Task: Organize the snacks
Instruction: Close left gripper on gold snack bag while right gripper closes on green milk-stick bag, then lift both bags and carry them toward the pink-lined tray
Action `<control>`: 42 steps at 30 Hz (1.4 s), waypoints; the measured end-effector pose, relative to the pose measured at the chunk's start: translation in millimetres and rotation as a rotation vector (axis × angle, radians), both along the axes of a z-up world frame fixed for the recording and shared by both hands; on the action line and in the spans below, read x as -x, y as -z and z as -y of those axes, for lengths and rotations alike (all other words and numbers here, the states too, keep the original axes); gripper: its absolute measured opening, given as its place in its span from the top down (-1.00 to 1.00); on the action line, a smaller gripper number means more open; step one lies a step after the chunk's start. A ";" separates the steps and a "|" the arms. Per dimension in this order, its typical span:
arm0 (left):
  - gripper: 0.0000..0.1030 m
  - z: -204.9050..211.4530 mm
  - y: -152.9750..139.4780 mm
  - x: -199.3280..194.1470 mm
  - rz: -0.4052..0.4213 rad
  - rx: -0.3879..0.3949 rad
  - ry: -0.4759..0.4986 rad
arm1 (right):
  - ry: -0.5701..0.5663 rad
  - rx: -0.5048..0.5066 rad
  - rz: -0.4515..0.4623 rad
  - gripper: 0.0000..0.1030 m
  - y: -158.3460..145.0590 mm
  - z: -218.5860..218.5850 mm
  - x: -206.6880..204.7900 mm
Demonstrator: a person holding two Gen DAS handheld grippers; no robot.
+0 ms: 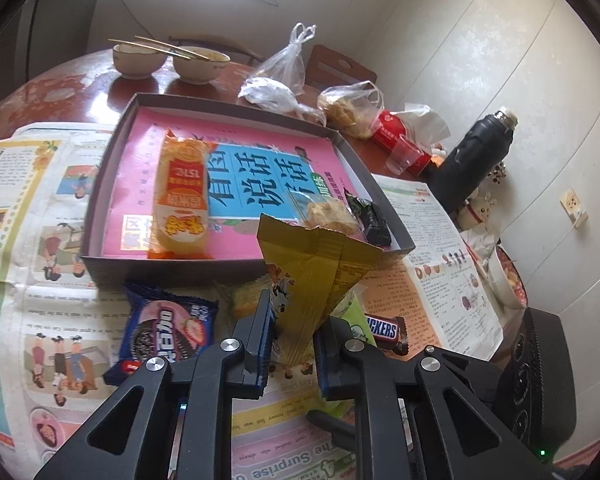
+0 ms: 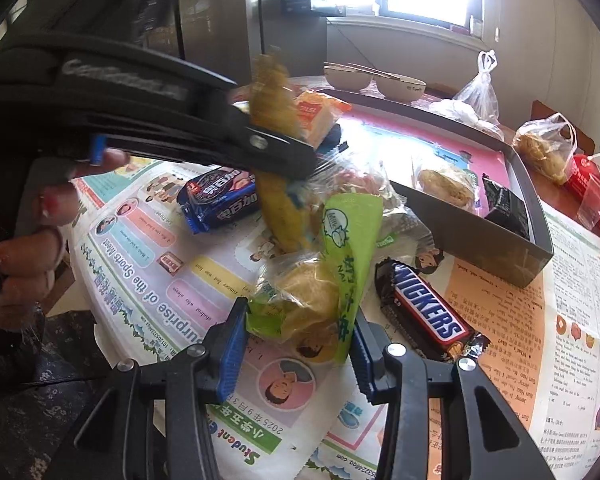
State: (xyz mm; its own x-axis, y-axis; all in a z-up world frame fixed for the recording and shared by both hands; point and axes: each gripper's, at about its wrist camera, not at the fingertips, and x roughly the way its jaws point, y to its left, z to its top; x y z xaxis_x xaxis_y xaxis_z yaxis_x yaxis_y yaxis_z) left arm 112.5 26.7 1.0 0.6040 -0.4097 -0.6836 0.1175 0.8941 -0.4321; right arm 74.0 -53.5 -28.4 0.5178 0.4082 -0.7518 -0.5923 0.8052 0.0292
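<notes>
The left gripper [image 1: 294, 338], low centre, pinches a yellow snack packet [image 1: 316, 276] before the box [image 1: 112, 148]. The right gripper [image 2: 300, 344] straddles a green milk-bread packet [image 2: 320, 280], jaws spread; its view alone shows the left hand [image 2: 32, 248].

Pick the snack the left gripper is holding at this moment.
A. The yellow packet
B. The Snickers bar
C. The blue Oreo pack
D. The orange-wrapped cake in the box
A. In the left wrist view, the left gripper has its fingers closed on the lower end of the yellow packet, lifted above the newspaper, while the Snickers bar and Oreo pack lie on the paper and the orange-wrapped cake sits in the box.
</notes>
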 end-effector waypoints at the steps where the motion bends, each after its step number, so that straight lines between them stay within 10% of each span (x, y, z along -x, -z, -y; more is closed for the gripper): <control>1: 0.66 -2.0 -1.9 1.8 0.004 0.002 -0.002 | 0.002 -0.006 -0.003 0.10 -0.4 1.2 -0.6; 42: 0.65 -23.4 -48.6 6.5 0.165 -0.062 -0.083 | 0.171 -0.132 0.080 0.10 -54.5 49.8 -38.3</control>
State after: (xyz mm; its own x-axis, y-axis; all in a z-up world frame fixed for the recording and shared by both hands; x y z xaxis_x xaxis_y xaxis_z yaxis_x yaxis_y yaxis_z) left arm 106.0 50.0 49.6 0.7397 -0.3145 -0.5949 0.1073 0.9279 -0.3572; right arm 112.3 -103.3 26.1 0.6441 0.4009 -0.6514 -0.4518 0.8866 0.0990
